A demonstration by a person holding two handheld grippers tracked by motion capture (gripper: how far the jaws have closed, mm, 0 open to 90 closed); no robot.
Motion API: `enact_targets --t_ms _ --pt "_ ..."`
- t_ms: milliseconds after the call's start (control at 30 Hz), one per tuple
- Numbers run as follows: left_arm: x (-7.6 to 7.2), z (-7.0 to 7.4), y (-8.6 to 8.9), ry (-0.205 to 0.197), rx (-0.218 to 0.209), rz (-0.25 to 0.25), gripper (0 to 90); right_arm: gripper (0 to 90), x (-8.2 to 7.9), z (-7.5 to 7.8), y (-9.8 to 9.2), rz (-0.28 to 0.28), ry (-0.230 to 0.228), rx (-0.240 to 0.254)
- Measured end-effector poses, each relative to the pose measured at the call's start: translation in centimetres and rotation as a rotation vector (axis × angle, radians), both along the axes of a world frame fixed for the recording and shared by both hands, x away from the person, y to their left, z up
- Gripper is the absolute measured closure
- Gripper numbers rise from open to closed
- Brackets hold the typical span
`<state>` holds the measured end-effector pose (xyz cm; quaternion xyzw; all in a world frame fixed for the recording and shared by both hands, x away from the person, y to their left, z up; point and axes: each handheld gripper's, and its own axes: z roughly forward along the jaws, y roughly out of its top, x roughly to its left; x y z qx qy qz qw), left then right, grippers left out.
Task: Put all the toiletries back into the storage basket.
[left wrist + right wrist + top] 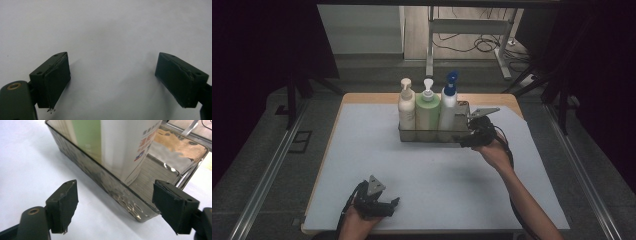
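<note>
A shiny metal basket (428,135) stands at the back middle of the white mat. It holds a cream pump bottle (406,106), a green one (427,109) and a white one with a blue pump (448,104). My right gripper (466,140) is at the basket's right end, open. In the right gripper view, the basket's near corner (130,206) lies between the spread jaws of my right gripper (116,206), and neither pad touches it. The white bottle (125,145) and the green bottle (86,137) rise behind. My left gripper (393,204) rests near the front edge, open (112,80) over bare mat.
The white mat (377,150) covers a wooden table (362,97). The basket's right end, past the white bottle, holds nothing (162,167). Metal rails (267,170) run along both sides of the table, and a desk frame with cables (477,40) stands behind it.
</note>
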<state>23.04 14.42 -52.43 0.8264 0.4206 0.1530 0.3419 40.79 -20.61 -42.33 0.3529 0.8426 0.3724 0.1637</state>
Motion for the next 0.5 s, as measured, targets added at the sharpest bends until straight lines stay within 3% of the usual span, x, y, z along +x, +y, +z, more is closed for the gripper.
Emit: enact_targets --t_ms 500 --pt "0.0 0.0 0.0 0.0 0.0 0.0 12.4 7.0 -2.7 -0.5 -0.4 0.036 0.013 -0.022"
